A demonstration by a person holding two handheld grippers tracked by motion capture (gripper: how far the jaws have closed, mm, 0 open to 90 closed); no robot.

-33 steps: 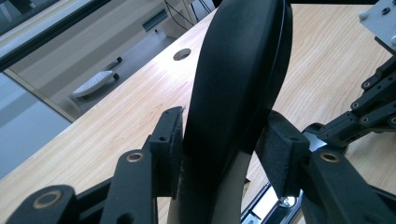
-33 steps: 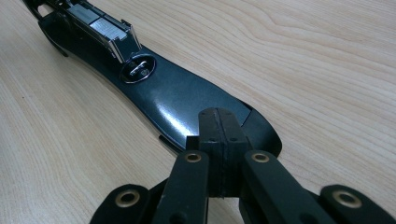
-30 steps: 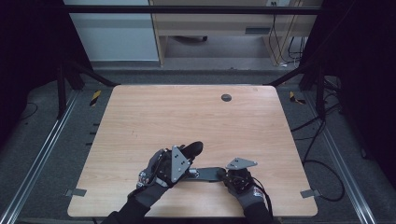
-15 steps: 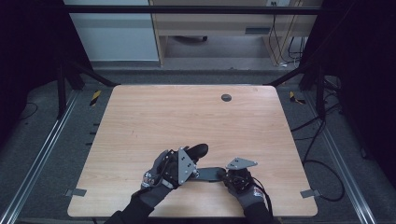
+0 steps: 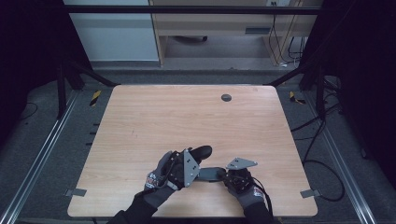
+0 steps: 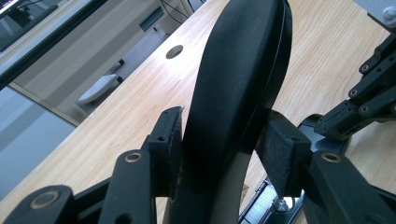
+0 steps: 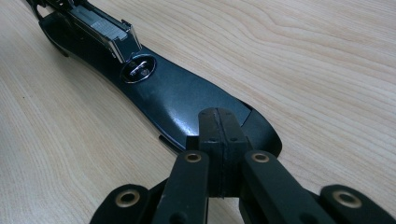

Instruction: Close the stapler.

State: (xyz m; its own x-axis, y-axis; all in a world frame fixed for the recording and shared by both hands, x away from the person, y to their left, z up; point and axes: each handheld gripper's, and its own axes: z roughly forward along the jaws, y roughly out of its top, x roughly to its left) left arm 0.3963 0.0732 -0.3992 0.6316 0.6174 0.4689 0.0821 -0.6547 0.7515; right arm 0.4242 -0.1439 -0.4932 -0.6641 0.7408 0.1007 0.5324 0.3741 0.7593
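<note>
A black stapler lies swung open near the table's front edge. Its base (image 5: 210, 174) (image 7: 177, 100) rests flat on the wood, with the metal staple channel (image 7: 100, 25) exposed. My left gripper (image 5: 195, 161) (image 6: 224, 154) is shut on the raised black top cover (image 5: 201, 151) (image 6: 238, 79), one pad on each side. My right gripper (image 5: 225, 175) (image 7: 218, 140) is shut, pads together with nothing between them. Its tips rest on the rounded end of the base. In the left gripper view, the right gripper's linkage (image 6: 369, 98) shows at the right edge.
The wooden table (image 5: 187, 116) has a round cable hole (image 5: 226, 97) (image 6: 174, 51) near its far edge. Metal frame rails run along both sides. Cables (image 5: 322, 140) lie on the floor to the right. Both gloved hands are close to the front edge.
The left gripper and the raised cover have shifted slightly to the right, toward the right gripper. The right gripper and the base have stayed put.
</note>
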